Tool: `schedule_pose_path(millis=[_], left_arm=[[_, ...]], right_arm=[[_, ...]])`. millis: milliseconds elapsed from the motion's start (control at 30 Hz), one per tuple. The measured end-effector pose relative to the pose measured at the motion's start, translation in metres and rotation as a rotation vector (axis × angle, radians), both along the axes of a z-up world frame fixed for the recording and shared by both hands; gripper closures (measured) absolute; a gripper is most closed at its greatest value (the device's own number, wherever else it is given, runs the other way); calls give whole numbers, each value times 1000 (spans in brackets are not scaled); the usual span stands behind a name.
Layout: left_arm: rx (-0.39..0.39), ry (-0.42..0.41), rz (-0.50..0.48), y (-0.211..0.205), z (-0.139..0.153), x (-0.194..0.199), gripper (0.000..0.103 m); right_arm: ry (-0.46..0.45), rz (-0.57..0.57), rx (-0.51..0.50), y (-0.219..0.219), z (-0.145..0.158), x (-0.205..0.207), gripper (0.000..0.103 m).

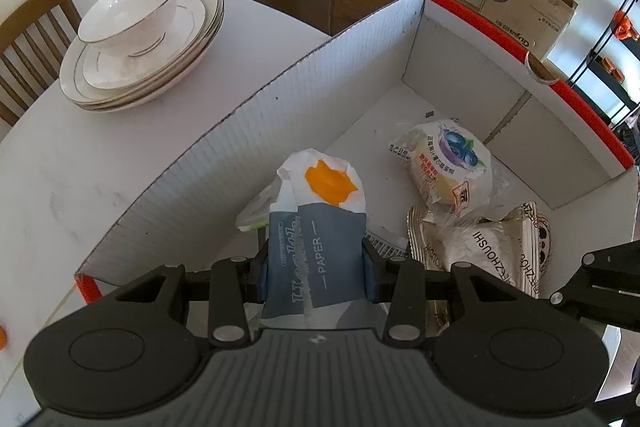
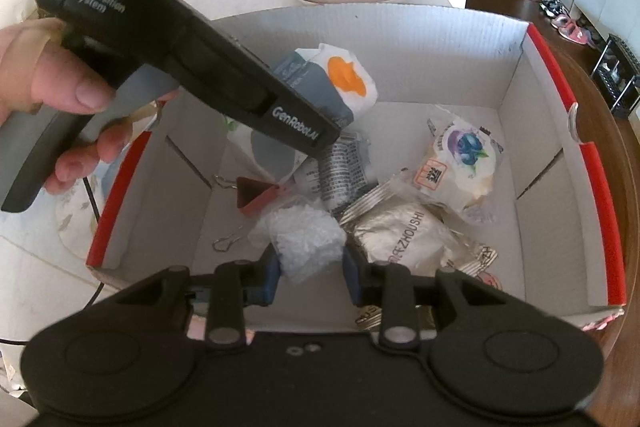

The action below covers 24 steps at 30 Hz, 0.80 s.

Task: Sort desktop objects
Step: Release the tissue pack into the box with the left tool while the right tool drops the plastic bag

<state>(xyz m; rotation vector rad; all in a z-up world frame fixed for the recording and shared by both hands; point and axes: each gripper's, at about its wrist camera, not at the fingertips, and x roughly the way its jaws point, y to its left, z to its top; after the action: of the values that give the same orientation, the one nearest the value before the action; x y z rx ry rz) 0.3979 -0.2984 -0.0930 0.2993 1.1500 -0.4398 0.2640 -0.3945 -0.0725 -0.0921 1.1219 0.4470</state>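
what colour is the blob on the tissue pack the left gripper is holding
Orange, on the white end of the grey tissue pack; clearest in the left wrist view.

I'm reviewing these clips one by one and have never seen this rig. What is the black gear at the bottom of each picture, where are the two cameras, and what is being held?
No robot here: a person holds a hand-operated two-finger gripper in each hand, and each carries a fisheye camera looking along its fingers. The black gear at the bottom is that gripper's own body.

In the left wrist view, the left gripper is shut on a tissue pack with an orange patch, held over a white cardboard box with red edges.

In the right wrist view, the right gripper is closed on a crumpled clear plastic wrap over the same box. The person's hand holds the left gripper in that view.

Inside the box lie a blueberry snack packet and a silver packet. Beyond it, a bowl sits on stacked plates on the table.
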Motion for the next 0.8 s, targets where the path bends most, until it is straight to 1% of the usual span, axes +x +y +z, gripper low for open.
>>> schedule_pose_path(millis=[167, 267, 367, 433, 600, 700, 733, 800], left_arm=[[-13, 40, 13, 1, -7, 4, 61], [-7, 43, 16, 1, -8, 2, 60], [5, 42, 17, 2, -9, -1, 51], [15, 29, 20, 2, -8, -4, 39], [-4, 31, 45, 4, -4, -4, 38], [-28, 31, 63, 9, 1, -7, 38], [-39, 28, 67, 11, 4, -9, 38], [-54, 22, 69, 12, 9, -13, 38]], right_arm=[[25, -15, 6, -2, -5, 4, 71], [32, -19, 9, -4, -6, 7, 69], [47, -31, 17, -7, -6, 9, 67], [57, -41, 28, -9, -6, 10, 65], [50, -45, 35, -12, -2, 7, 51], [31, -47, 44, -14, 5, 4, 43], [24, -50, 50, -16, 8, 2, 39], [16, -56, 71, -20, 14, -1, 38]])
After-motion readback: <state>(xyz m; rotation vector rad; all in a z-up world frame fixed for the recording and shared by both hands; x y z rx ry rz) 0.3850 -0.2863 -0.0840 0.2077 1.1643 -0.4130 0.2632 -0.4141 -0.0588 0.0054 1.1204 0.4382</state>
